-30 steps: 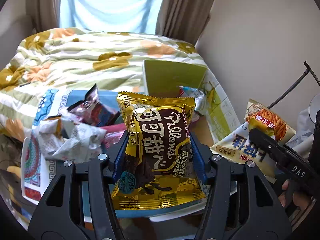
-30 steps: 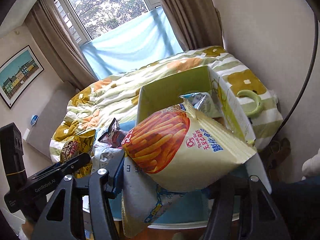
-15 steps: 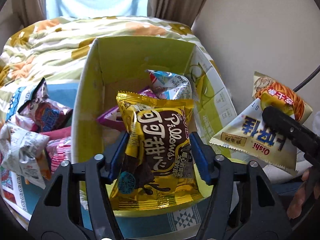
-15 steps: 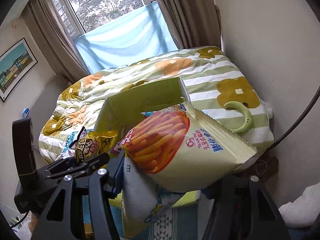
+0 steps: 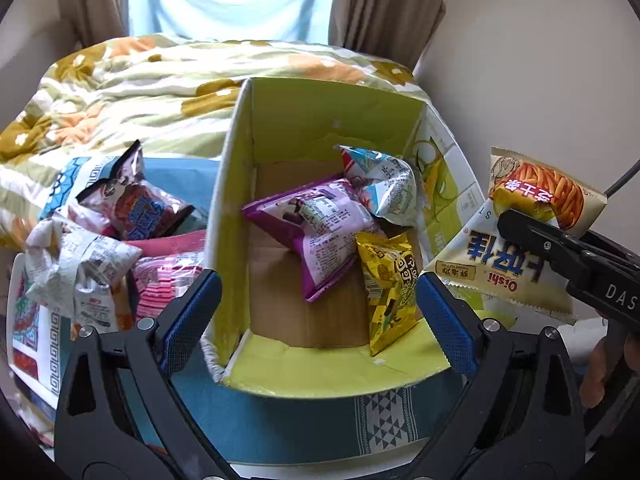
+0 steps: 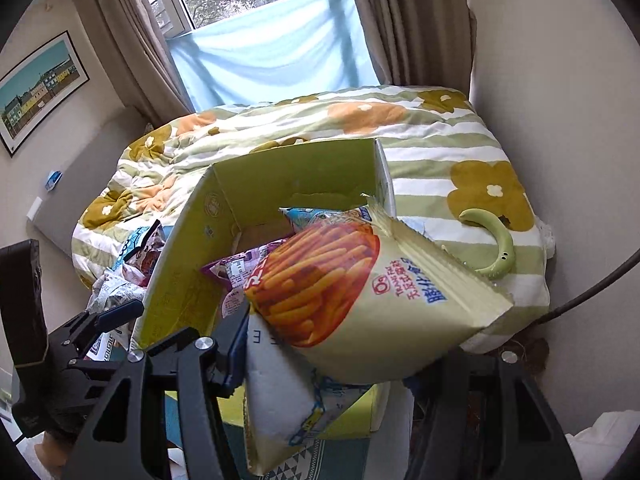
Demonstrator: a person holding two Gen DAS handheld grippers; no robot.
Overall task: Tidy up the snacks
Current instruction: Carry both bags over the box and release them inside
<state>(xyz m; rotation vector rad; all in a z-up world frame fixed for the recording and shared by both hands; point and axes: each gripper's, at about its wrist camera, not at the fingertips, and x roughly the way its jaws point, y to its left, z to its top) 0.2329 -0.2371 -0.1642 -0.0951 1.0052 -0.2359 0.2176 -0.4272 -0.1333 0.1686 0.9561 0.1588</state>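
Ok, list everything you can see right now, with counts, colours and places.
Box: 1, green cardboard, open, on the bed.
Packets in box: 3; purple, silver-blue, gold.
Loose packets left of box: several; maroon, white crumpled, pink striped.
Fries bag: 1, cream and orange, gripped by the right hand-held gripper.
Quilt: floral.
Green ring: 1, on quilt.
Framed picture: 1, wall.
Left hand-held gripper: jaws just opened, empty, over the box.

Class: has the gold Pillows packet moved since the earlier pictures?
Yes. The gold Pillows packet has dropped from the left gripper, whose jaws just opened, into the green box.
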